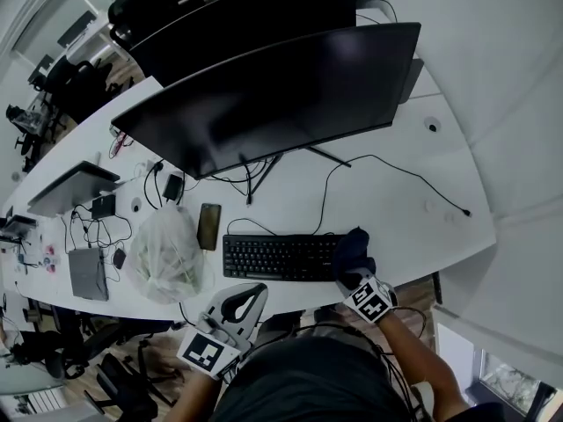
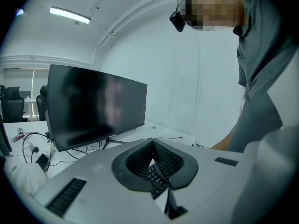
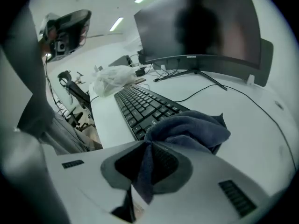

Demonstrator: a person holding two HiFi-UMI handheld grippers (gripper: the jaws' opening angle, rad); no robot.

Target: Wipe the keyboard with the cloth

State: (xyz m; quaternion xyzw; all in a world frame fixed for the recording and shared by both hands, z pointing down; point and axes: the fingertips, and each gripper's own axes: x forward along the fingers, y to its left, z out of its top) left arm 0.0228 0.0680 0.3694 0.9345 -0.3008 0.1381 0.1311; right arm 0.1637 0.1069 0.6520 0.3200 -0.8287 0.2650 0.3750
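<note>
A black keyboard (image 1: 274, 258) lay near the front edge of the white table (image 1: 400, 196), in front of a big dark screen (image 1: 281, 95). The right gripper (image 3: 147, 144) had its jaws closed tight on a dark blue cloth (image 3: 192, 126). A strip of the cloth was pinched between the jaws, and the rest bunched up in front of them. The bunched part sat on the right end of the keyboard, partly on the keys and partly past them over the table.

The left gripper (image 2: 152, 142) was just off the front edge of the table, near the left half of the keyboard. Its jaws were closed together with nothing in them.

A crinkly clear bag (image 1: 165, 255) sat left of the keyboard. A phone (image 1: 208, 226) lay flat between the bag and the keyboard.
</note>
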